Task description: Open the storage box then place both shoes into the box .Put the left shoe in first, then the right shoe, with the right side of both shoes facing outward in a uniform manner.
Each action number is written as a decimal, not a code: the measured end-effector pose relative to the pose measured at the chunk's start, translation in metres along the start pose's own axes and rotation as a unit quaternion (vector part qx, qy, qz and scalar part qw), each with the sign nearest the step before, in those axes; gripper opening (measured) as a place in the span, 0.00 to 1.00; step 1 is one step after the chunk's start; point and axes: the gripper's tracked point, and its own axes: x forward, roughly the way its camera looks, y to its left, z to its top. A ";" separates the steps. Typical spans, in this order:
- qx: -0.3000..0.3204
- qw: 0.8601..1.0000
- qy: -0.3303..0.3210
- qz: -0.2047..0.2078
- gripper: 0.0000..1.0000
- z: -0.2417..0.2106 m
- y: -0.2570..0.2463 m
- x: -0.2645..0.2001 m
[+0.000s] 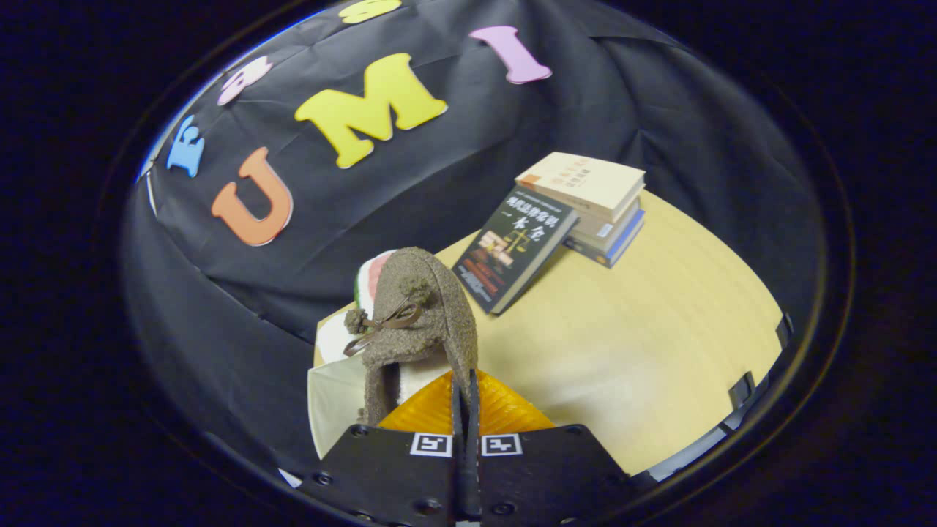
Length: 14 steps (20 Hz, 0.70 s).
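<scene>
Claw: from my remote seat I see the gripper [465, 388] with its two fingers pressed almost together, only a thin slit between them, pinching the edge of the shoe's collar.
Shoe: a brown fuzzy slipper-type shoe [421, 315] hangs from the fingers, lifted off the table [659, 329], toe pointing away from me and tilted a little to the left. I cannot tell whether it is the left or the right one.
Shoe detail: a thin brown bow [384, 322] with two small pompoms sits on its upper; a pale lining shows at the opening, just left of the fingers.
Storage box: under and behind the shoe I see pale whitish panels [337, 395] at the table's left edge; I take them for part of the box, but I cannot tell from here whether it is open.
Behind the shoe: a rounded thing in red, white and green [370, 278] peeks past the toe; I cannot say what it is.
Table: light wood surface, running to the right of the fingers and beyond them.
Books: a dark-covered book [512, 245] leans against a stack of books [596, 205], well beyond the shoe and to its right.
</scene>
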 end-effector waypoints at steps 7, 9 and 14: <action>-0.030 0.999 0.022 0.009 0.00 -0.068 0.103 0.024; -0.043 0.999 0.024 -0.005 0.00 -0.084 0.115 0.040; -0.082 0.994 0.033 -0.056 0.00 -0.128 0.114 0.062</action>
